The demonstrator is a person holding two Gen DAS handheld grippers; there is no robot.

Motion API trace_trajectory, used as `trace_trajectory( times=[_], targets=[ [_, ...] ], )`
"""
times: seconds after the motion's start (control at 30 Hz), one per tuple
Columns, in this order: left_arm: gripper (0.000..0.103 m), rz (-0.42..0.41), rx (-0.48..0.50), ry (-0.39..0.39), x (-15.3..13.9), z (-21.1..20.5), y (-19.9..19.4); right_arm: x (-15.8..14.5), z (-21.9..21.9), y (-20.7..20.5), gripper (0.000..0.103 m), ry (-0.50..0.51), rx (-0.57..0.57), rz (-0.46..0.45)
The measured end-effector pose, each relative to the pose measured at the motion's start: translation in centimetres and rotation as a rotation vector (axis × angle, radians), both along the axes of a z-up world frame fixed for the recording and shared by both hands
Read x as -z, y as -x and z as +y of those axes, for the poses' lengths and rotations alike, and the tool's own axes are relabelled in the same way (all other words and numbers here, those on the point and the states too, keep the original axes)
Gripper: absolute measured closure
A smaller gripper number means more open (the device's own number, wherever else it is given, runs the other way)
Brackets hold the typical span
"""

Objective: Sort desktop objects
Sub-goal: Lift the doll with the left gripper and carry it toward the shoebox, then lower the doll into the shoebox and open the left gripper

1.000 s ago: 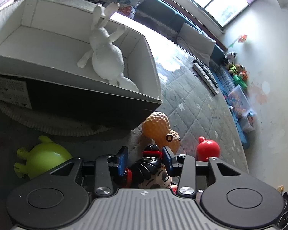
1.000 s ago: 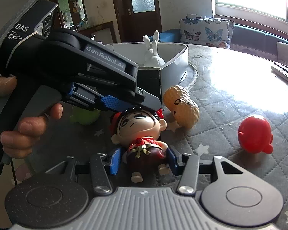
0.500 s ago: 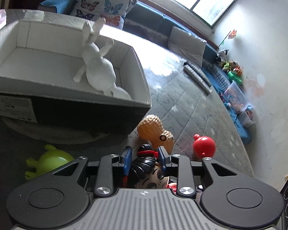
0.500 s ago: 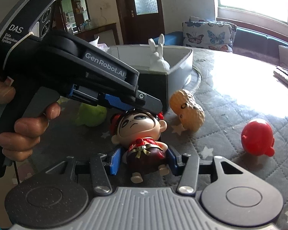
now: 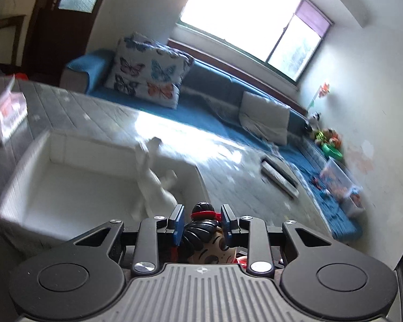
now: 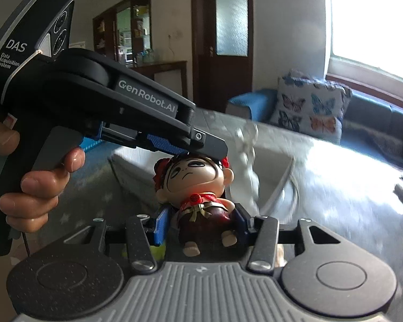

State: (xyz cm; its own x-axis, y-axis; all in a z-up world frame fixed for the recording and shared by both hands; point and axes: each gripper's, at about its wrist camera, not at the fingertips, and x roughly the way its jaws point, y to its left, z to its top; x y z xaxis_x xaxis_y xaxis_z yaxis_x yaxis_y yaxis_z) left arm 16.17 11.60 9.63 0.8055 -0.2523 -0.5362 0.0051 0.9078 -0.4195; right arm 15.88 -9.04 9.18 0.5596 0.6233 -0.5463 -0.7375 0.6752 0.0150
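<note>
A big-headed doll (image 6: 198,187) with black hair buns and a red outfit hangs in the air, held by both grippers. My right gripper (image 6: 201,222) is shut on its dark red body. My left gripper (image 5: 202,222) is shut on its head (image 5: 204,230), pinching the hair buns from above; the right wrist view has that gripper (image 6: 190,149) reaching in from the left with a hand (image 6: 37,187) on its handle. Beyond the doll lies the white open box (image 5: 29,187) holding a white rabbit figure (image 5: 155,187). Both views are blurred by motion.
The box stands on a grey quilted table (image 5: 228,177) with remote controls (image 5: 279,174) at its right side. A pink-and-white packet (image 5: 5,112) lies far left. A blue sofa with butterfly cushions (image 5: 147,77) runs behind. A little green (image 6: 155,252) shows under the right gripper.
The left gripper closed on the doll's head. Both grippers then rose with the doll, off the table. The peanut, red and green toys have dropped out of the left wrist view.
</note>
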Motion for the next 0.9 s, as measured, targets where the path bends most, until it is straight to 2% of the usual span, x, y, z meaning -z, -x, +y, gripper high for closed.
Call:
trace_trajectory(
  times=[0.1,0.2,0.43,0.47,0.5,0.6,0.9],
  targets=[
    [0.071,0.000,-0.026,-0.003,-0.1,1.7,-1.9,-0.6,2.2,-2.4,0.054,0.006,-0.023,-0.006],
    [0.072,0.036,-0.052,0.009,0.9,3.4,-4.3,-0.2,4.0,-4.7,0.054,0.012,-0.042,0.016],
    [0.073,0.169,-0.070,0.031,5.5,6.2,-9.2,3.1,7.9,-9.2,0.054,0.070,-0.064,0.105],
    [0.073,0.190,-0.069,0.040,6.2,6.5,-9.8,3.7,8.2,-9.5,0.054,0.080,-0.065,0.117],
    [0.078,0.208,-0.066,0.058,6.7,6.8,-10.2,4.1,8.4,-9.7,0.055,0.093,-0.067,0.127],
    [0.079,0.246,-0.037,0.132,8.0,7.4,-10.9,5.0,9.0,-10.3,0.057,0.110,-0.080,0.162],
    [0.077,0.227,-0.036,0.106,7.8,7.1,-10.4,6.0,9.5,-10.4,0.056,0.139,-0.068,0.193]
  ],
)
